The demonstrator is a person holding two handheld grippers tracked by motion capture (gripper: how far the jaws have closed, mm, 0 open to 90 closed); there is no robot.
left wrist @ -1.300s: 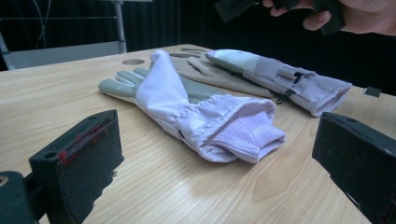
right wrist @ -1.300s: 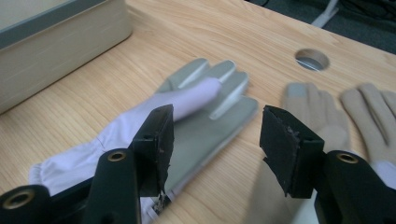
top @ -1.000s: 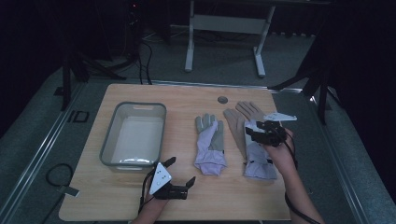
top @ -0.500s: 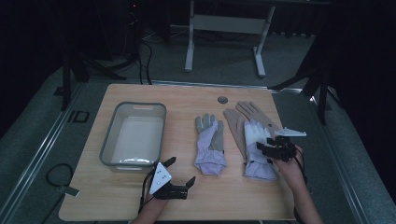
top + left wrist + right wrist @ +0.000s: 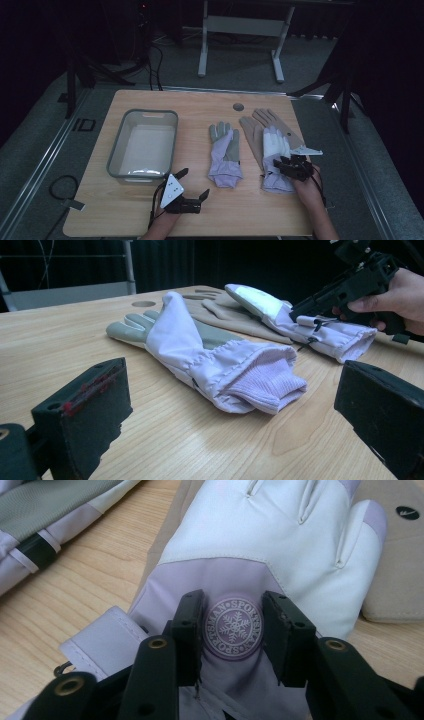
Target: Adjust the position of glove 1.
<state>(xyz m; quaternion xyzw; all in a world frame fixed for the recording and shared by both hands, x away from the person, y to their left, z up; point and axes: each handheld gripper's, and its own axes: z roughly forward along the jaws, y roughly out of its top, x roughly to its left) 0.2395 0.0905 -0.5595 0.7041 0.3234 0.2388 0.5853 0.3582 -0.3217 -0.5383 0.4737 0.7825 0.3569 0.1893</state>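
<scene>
Two black jaws of my right gripper (image 5: 232, 630) stand either side of the round snowflake badge on the right glove (image 5: 280, 555), pads against the lilac fabric; they have just been closing, and the cloth between them looks pinched. In the high view that gripper (image 5: 292, 167) sits at the glove's cuff end, at about 4 o'clock on the tabletop (image 5: 200, 105). This glove (image 5: 274, 160) lies partly on a tan glove (image 5: 260, 127), whose fingers point toward 12 o'clock.

My left gripper (image 5: 192, 187) rests low near 6 o'clock, jaws wide apart with nothing between them. Looking along it, I see the left glove (image 5: 210, 355) lying flat, knit cuff toward me, with the right gripper (image 5: 345, 290) and my hand (image 5: 395, 295) beyond it at 2 o'clock.

From above, the left glove (image 5: 225, 155) lies mid-tabletop, apart from the right pair. At 9 o'clock stands a clear bin (image 5: 117, 155).
</scene>
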